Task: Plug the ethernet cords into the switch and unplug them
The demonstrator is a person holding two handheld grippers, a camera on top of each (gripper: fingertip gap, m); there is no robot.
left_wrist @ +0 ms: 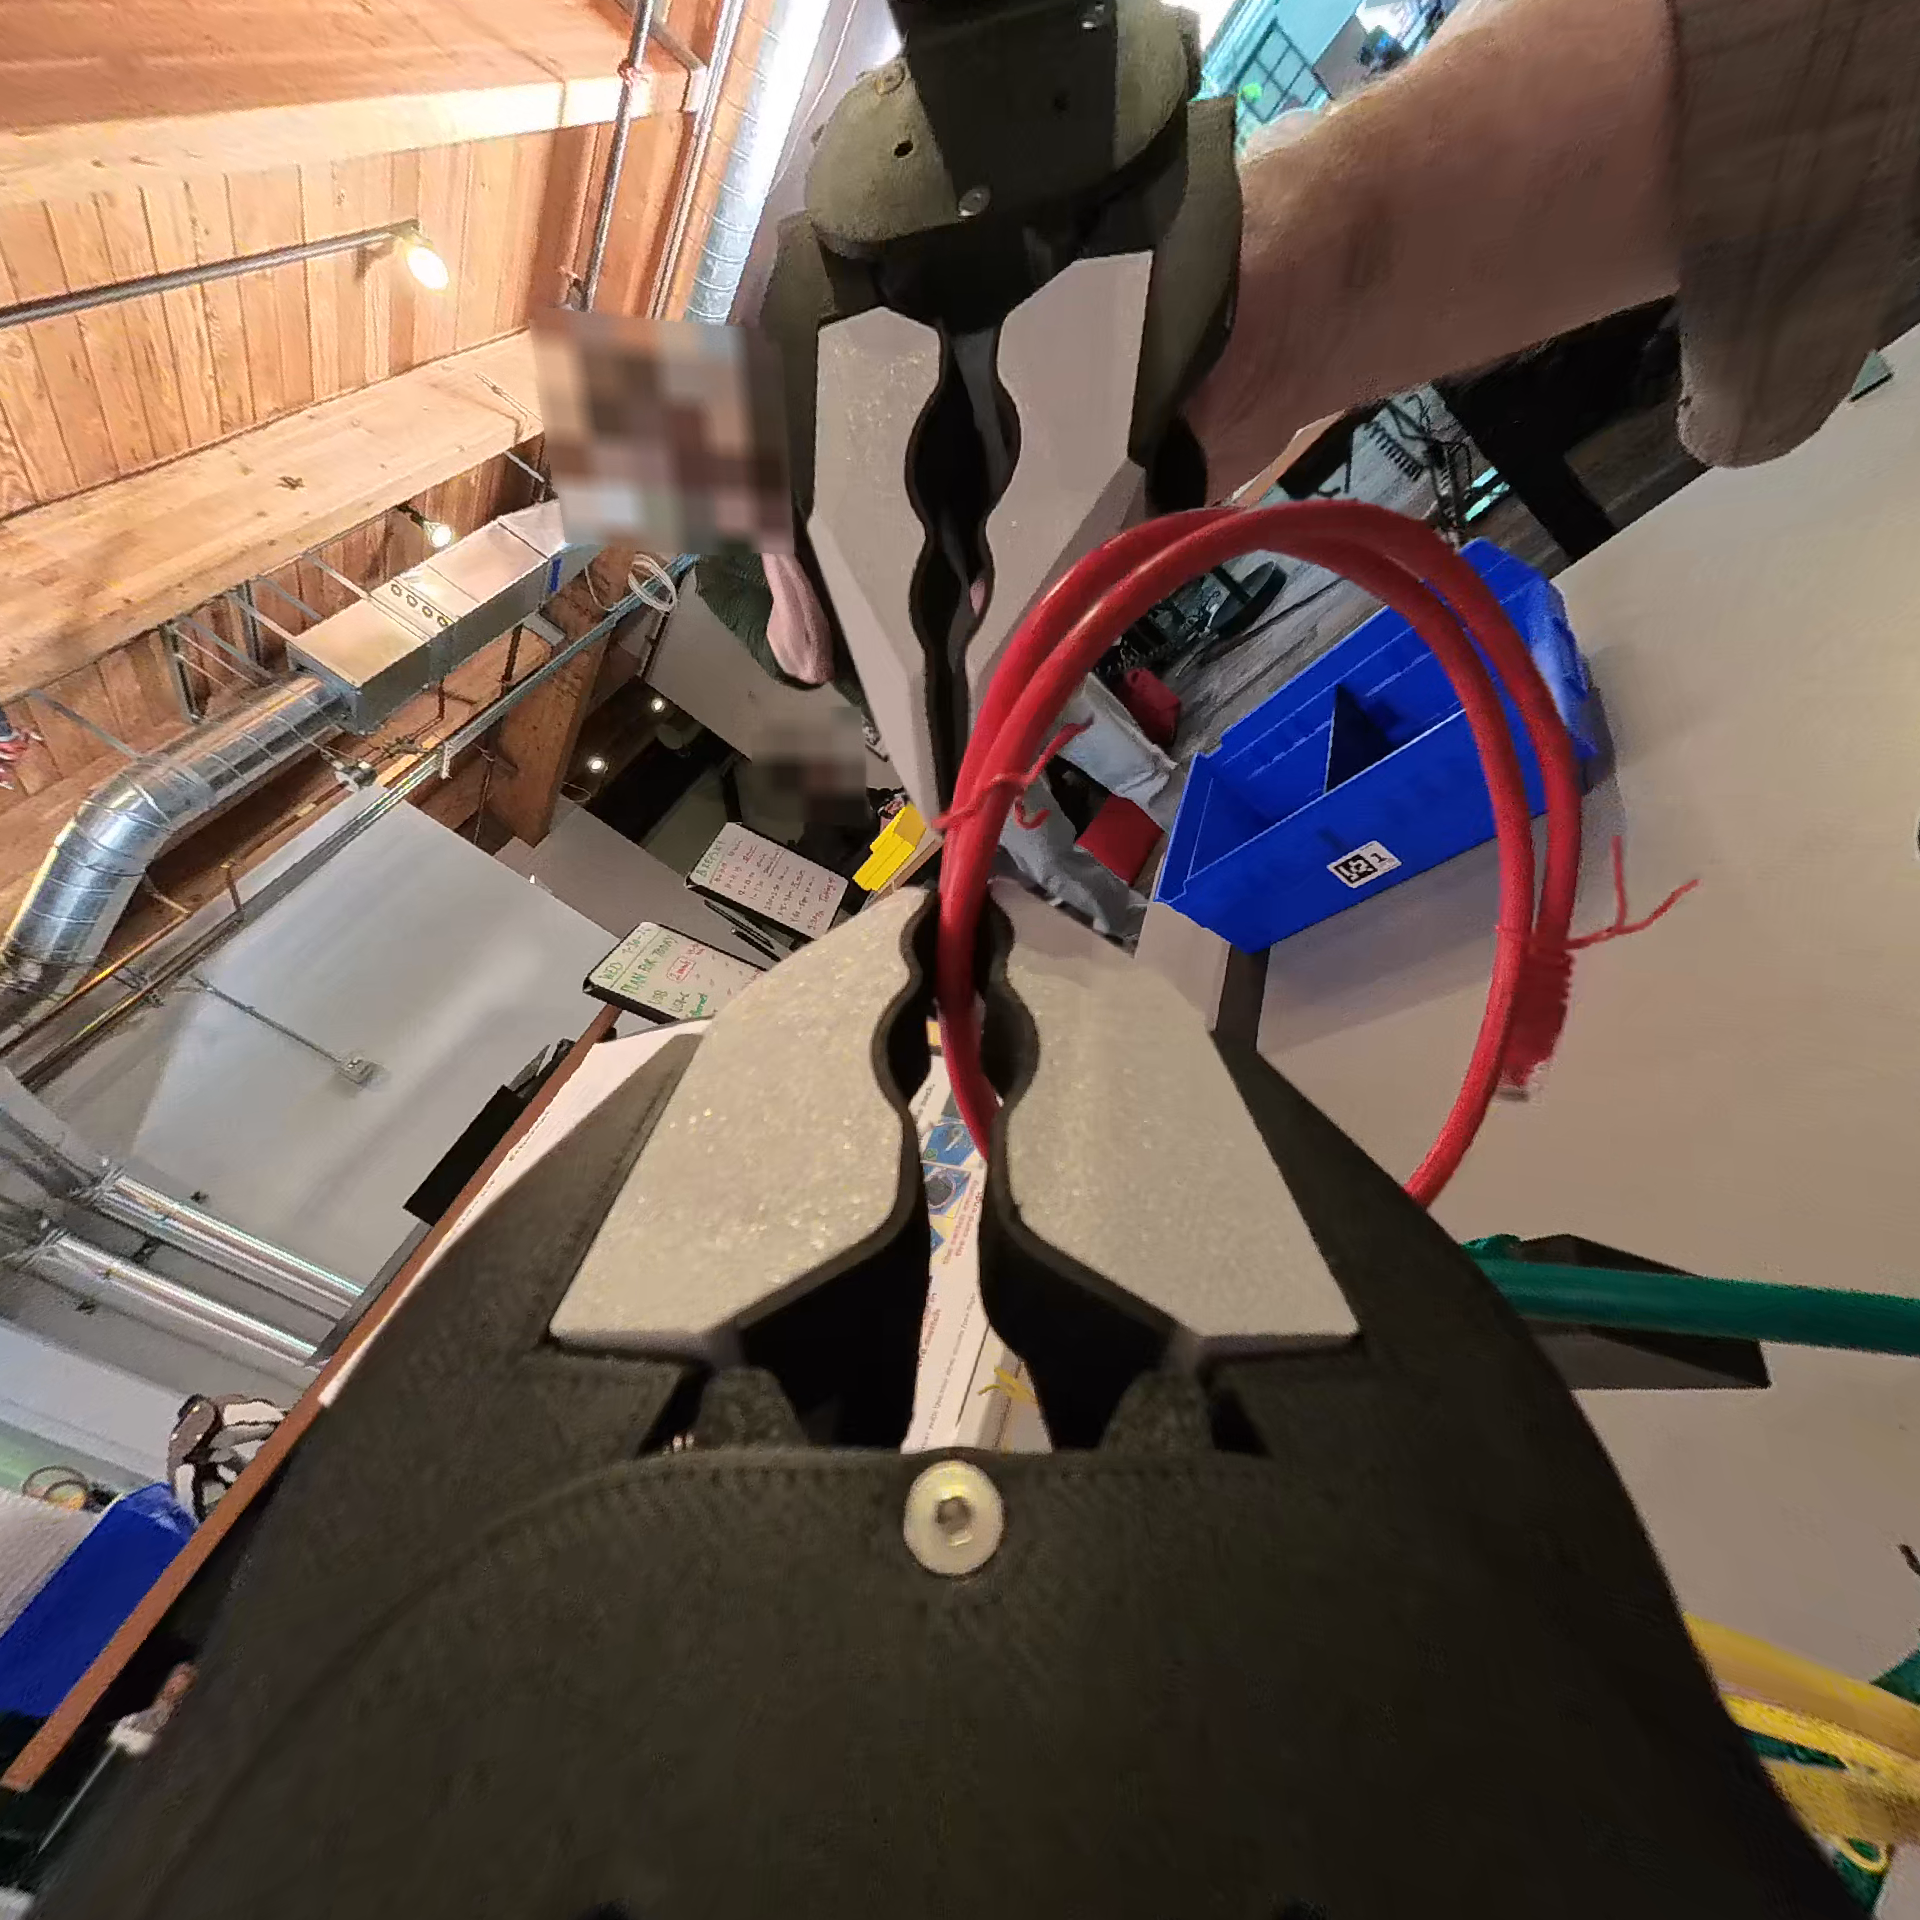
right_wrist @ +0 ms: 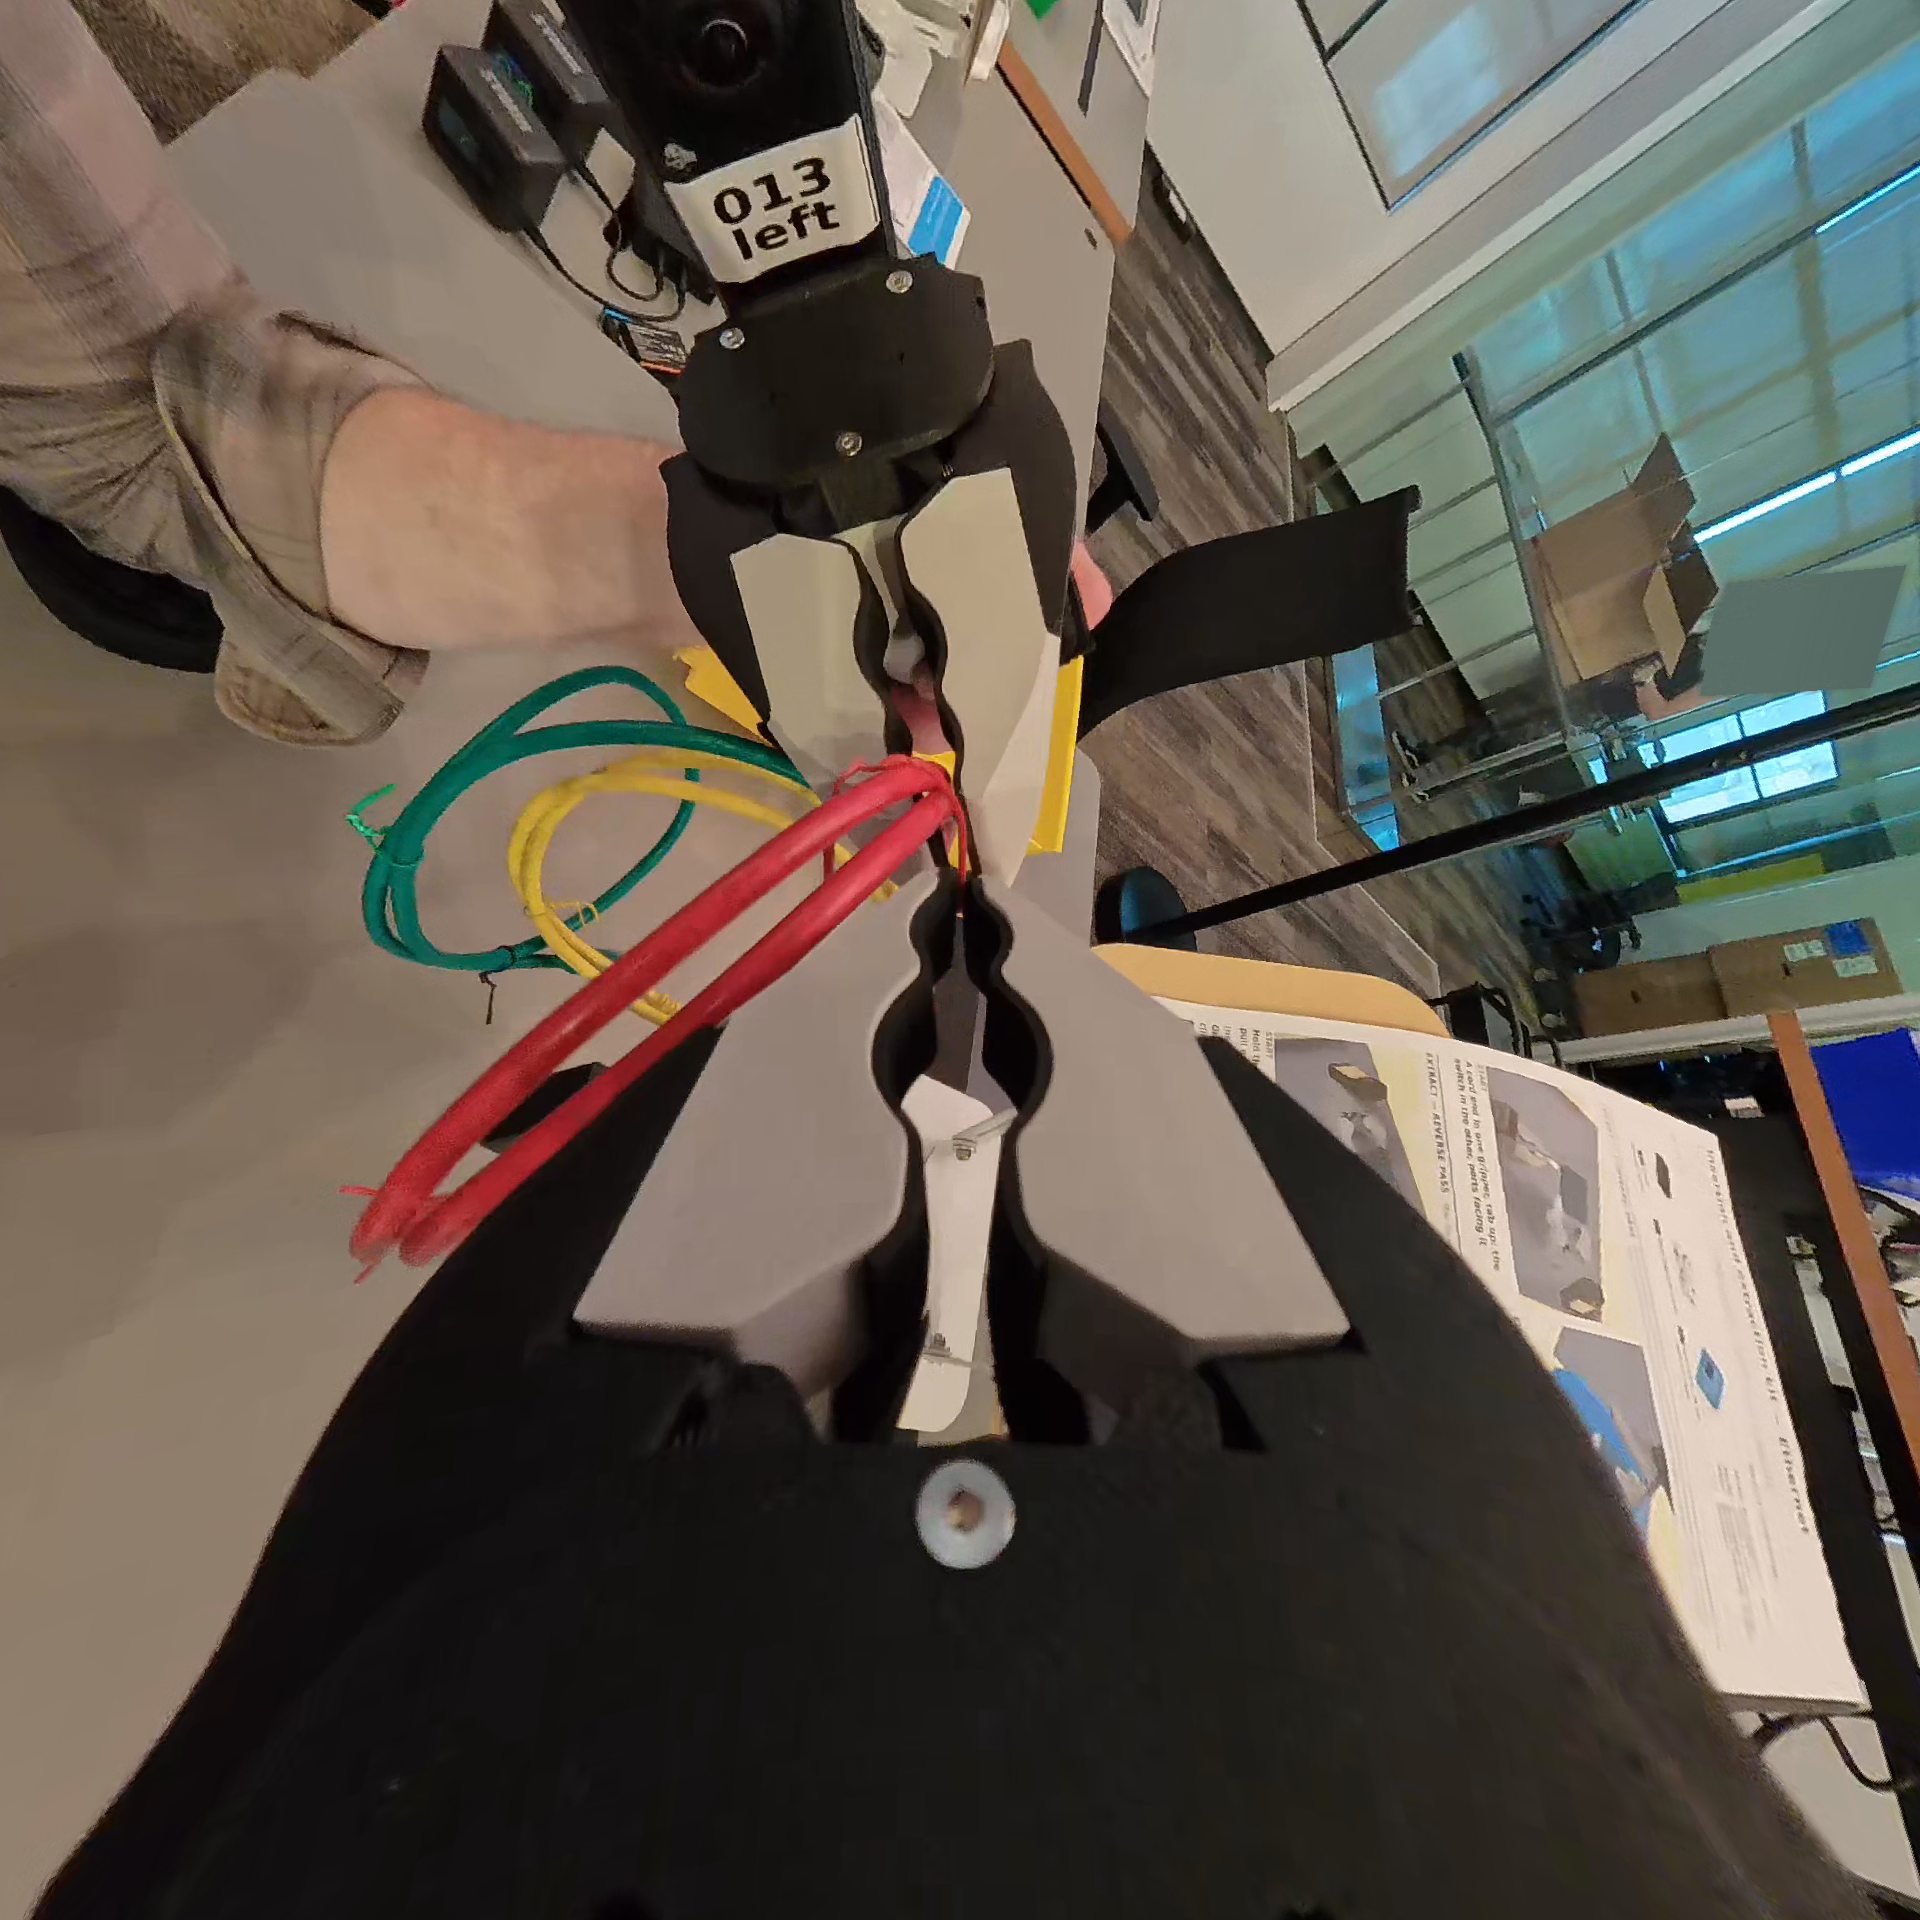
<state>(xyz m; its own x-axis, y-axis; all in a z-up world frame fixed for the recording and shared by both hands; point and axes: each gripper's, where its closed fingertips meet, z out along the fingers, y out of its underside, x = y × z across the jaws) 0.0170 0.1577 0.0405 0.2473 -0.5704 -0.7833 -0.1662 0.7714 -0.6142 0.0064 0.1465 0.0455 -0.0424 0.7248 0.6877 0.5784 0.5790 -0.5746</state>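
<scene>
Left wrist view | left gripper point(left_wrist: 961, 940) pinches red cord point(left_wrist: 1507, 727) | right gripper point(right_wrist: 961, 904) closed tip-to-tip | blue bin point(left_wrist: 1382, 758) behind

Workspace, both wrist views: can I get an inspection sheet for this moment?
Surface: grey table, mostly bare.
Job's things: red cord coiled, lifted; green cord and yellow cord coiled on the table; switch not seen.
Clutter: blue bin, printed sheet, black boxes.
Grippers: left gripper fingers shut on red cord; right gripper fingers shut beside it, grip unclear.
Cables: dark leads by the boxes.
Surroundings: wooden ceiling, metal duct, glass partitions.
</scene>
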